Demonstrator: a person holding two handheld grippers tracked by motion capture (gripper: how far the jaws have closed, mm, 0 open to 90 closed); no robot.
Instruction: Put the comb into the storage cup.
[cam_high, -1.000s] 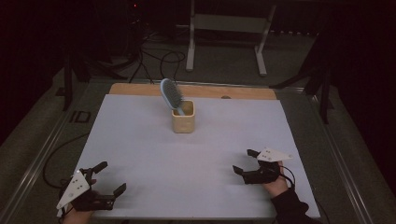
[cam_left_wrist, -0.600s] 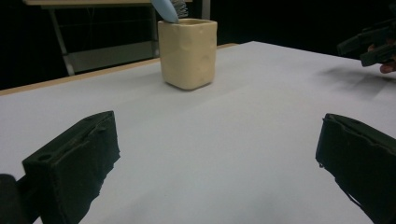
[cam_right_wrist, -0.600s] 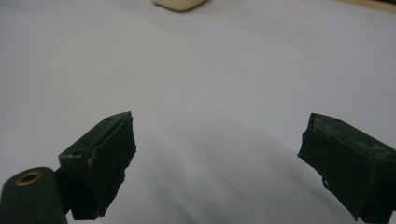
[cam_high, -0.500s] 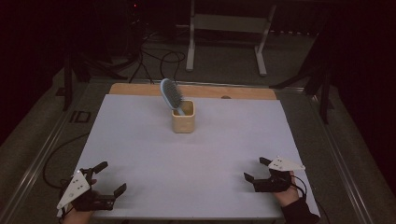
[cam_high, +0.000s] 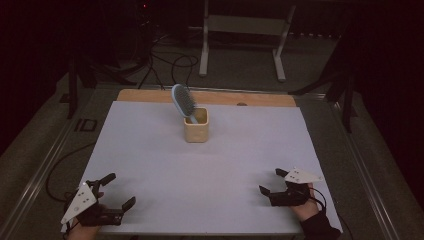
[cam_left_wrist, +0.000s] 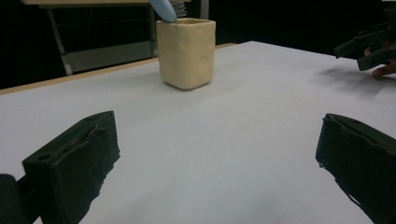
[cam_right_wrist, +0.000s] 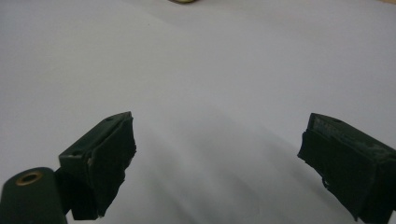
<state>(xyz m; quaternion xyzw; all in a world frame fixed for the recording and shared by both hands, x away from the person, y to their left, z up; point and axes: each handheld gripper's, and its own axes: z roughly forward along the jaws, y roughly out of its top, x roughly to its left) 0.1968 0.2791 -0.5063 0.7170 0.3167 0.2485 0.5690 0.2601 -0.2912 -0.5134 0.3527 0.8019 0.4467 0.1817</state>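
I see a light-blue oval hairbrush (cam_high: 183, 102) standing tilted, handle down, in a cream square cup (cam_high: 195, 126) near the far middle of the white table sheet (cam_high: 200, 170); my left gripper (cam_high: 116, 191) rests at the near left corner, jaws spread with nothing between; my right gripper (cam_high: 271, 182), near right, is likewise spread wide over bare sheet.
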